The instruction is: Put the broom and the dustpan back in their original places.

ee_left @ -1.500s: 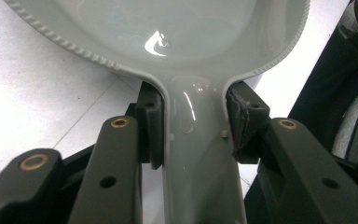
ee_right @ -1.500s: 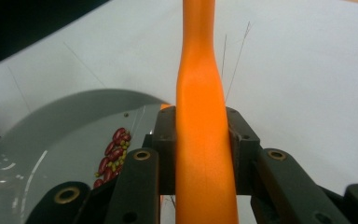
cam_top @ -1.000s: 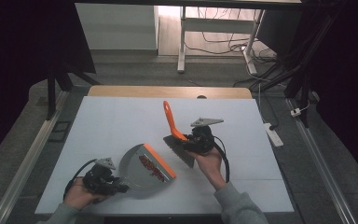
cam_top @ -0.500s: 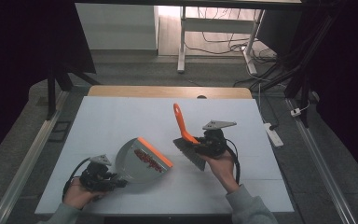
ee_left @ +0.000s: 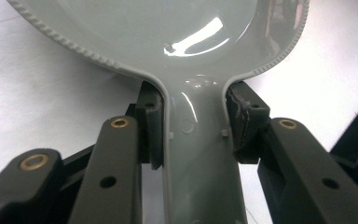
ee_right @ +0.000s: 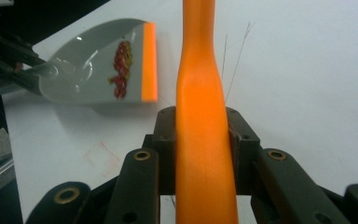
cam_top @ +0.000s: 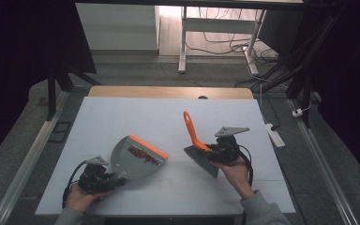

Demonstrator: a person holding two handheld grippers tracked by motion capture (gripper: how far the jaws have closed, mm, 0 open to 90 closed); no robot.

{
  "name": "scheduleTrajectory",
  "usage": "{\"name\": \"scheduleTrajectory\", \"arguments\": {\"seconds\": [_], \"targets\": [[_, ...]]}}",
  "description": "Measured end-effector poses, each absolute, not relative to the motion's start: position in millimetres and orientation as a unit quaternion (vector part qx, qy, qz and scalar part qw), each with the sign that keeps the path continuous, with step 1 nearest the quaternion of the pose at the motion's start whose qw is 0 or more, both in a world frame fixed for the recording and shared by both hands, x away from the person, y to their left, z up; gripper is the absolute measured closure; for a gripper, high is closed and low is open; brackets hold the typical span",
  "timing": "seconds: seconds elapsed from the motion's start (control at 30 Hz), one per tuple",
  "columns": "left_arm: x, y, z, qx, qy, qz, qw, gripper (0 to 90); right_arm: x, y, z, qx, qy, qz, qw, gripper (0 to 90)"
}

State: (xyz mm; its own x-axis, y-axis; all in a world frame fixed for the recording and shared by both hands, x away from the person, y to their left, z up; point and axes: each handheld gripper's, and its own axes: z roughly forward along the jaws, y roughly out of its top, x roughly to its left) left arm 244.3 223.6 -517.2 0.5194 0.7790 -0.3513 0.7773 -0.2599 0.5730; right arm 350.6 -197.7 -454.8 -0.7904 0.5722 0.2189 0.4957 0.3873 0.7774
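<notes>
Left tongs [cam_top: 117,178] clamp dustpan [cam_top: 138,157] — right tongs [cam_top: 211,151] clamp brush [cam_top: 194,133].

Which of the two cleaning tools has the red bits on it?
The grey dustpan, left: red bits lie by its orange lip. The brush carries none.

we hold the left gripper [cam_top: 104,176] low at the near left, our left hand [cam_top: 80,198] wrapped under it, its fingers [ee_left: 150,135] clamped tight. our right hand [cam_top: 236,172] reaches in from the near right, forearm angled inward, and the right gripper [cam_top: 215,151] has its fingers [ee_right: 165,140] pinched shut, grey plate on top.
</notes>
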Motion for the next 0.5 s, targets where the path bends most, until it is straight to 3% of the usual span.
{"name": "scheduleTrajectory", "arguments": {"seconds": [0.5], "targets": [[231, 235, -522, 0.724, 0.584, 0.04, 0.365, 61.4, 342, -229, -464, 0.352, 0.829, 0.433, 0.019, 70.7]]}}
